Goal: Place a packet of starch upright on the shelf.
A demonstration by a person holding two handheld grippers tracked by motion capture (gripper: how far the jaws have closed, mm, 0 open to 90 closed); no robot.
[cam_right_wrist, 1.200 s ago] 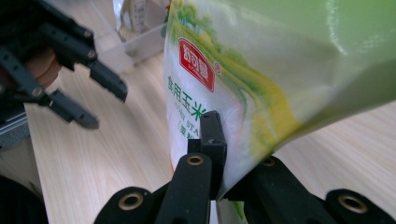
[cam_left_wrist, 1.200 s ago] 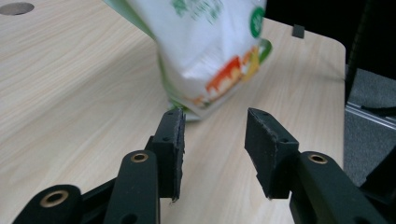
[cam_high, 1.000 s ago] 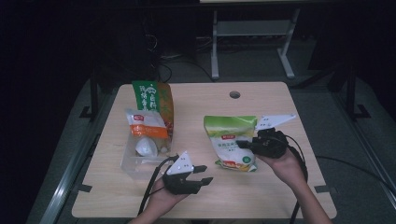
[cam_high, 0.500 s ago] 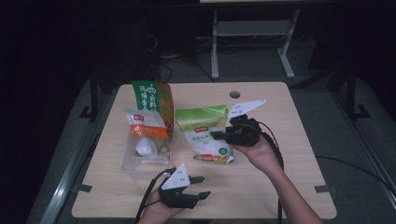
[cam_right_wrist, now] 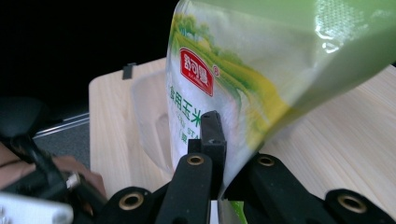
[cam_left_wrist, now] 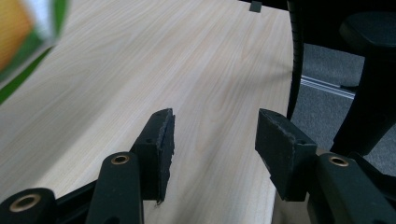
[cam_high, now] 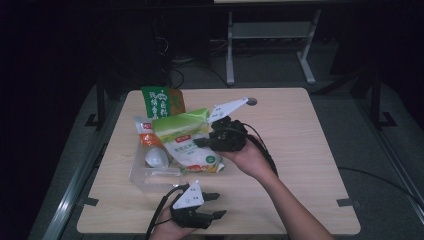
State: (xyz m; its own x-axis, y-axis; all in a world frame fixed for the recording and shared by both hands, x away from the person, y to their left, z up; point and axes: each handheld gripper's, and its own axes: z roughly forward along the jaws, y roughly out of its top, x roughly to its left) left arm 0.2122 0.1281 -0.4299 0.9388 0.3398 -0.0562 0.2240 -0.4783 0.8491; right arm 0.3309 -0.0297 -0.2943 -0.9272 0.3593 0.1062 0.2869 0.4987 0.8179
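A green and white pouch (cam_high: 187, 142) with a red label hangs tilted over the left half of the table, its lower end above a clear plastic bin (cam_high: 142, 175). My right gripper (cam_high: 201, 143) is shut on the pouch's right edge. In the right gripper view the jaws (cam_right_wrist: 219, 137) pinch the pouch (cam_right_wrist: 261, 70) at its rim, with the clear bin (cam_right_wrist: 149, 116) behind. My left gripper (cam_high: 215, 205) sits low near the table's front edge, open and holding nothing. In the left gripper view, bare wood shows between its jaws (cam_left_wrist: 215, 135).
An orange and white bag (cam_high: 147, 135) and a white round item (cam_high: 157, 157) lie in the bin. A green and orange packet (cam_high: 162, 102) stands behind it. The wooden table (cam_high: 300, 150) has a small hole (cam_high: 251, 101) at the back. A black chair (cam_left_wrist: 369, 70) stands past the front edge.
My right gripper has carried the pouch from the table's right-middle leftward to above the clear bin. My left gripper has drawn back toward the front edge, still open.
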